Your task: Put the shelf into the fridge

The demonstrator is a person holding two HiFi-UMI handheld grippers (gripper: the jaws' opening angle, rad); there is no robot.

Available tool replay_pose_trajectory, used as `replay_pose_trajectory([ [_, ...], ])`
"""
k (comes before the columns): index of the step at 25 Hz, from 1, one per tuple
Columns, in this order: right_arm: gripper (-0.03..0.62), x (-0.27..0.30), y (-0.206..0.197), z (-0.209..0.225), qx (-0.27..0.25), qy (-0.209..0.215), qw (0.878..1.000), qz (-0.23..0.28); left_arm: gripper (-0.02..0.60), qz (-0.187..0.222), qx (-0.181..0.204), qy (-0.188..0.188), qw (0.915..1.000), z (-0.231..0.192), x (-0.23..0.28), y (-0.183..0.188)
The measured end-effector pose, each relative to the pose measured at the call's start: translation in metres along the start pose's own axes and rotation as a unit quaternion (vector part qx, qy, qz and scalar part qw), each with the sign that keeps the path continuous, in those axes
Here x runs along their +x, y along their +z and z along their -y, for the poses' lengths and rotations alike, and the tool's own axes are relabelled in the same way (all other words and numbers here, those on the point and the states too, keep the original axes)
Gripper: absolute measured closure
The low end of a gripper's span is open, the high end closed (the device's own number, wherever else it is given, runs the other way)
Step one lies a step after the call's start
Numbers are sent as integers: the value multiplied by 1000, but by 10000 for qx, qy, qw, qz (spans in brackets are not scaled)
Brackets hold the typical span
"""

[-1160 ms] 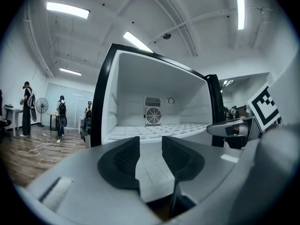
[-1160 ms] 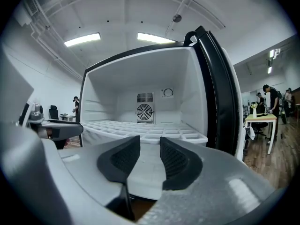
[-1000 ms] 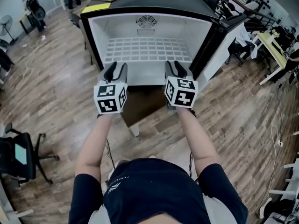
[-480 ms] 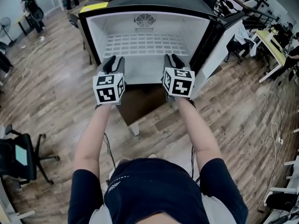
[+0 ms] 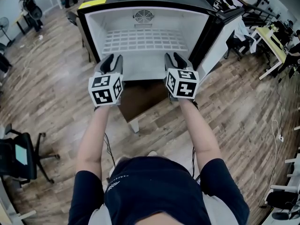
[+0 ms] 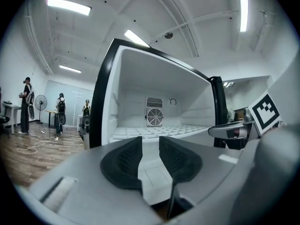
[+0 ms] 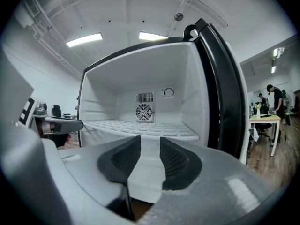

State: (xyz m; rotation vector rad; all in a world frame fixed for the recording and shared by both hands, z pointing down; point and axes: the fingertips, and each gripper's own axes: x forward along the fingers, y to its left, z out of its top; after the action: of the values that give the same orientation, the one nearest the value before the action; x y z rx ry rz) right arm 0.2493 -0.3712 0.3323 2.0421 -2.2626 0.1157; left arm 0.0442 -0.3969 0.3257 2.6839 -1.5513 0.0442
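**Left gripper** (image 5: 114, 60): held level before the left half of the fridge's (image 5: 85, 29) open front. Its jaws stand apart with a narrow gap and have just been closing a little. Nothing is between them; only the fridge's white interior shows through the gap. The marker cube sits at the rear, over the person's hand.

**Right gripper** (image 5: 172, 57): held before the right half of the fridge's open front, almost level. Its jaws stand apart and have just been opening. Nothing is between them. It carries a marker cube likewise.

**Shelf** (image 5: 145, 40): a white grid shelf lying level inside the fridge. It spans from side wall to side wall, with its back edge below the fan grille. Both grippers are in front of its front edge and grip no part of it.

**Fridge**: black frame with a white liner. A round fan grille (image 5: 142, 17) is set in the back wall. The door (image 5: 224, 34) is swung open at the fridge's right side.

**Tabletop** (image 5: 140, 104): brown, showing under the fridge's front, below the two grippers.

**Office chair** (image 5: 21, 156): black, well to the left of the fridge, on the wooden floor (image 5: 56, 93).
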Motion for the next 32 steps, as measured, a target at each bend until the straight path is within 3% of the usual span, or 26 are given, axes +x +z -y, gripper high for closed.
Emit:
replay_pose_trajectory([
  [12, 500, -56, -5, -5, 38, 133, 9994, 327, 540, 378, -368, -46, 9986, 16, -49, 2],
  [17, 529, -71, -8, -9, 66, 229, 9988, 431, 564, 500, -346, 6, 9982, 19, -68, 5],
  [24, 591, -88, -8, -9, 8, 269, 9979, 586, 580, 310, -265, 54, 9992, 19, -88, -9],
  [32, 592, -106, -20, -12, 283, 308, 9979, 503, 580, 145, -364, 48, 9992, 20, -107, -24],
])
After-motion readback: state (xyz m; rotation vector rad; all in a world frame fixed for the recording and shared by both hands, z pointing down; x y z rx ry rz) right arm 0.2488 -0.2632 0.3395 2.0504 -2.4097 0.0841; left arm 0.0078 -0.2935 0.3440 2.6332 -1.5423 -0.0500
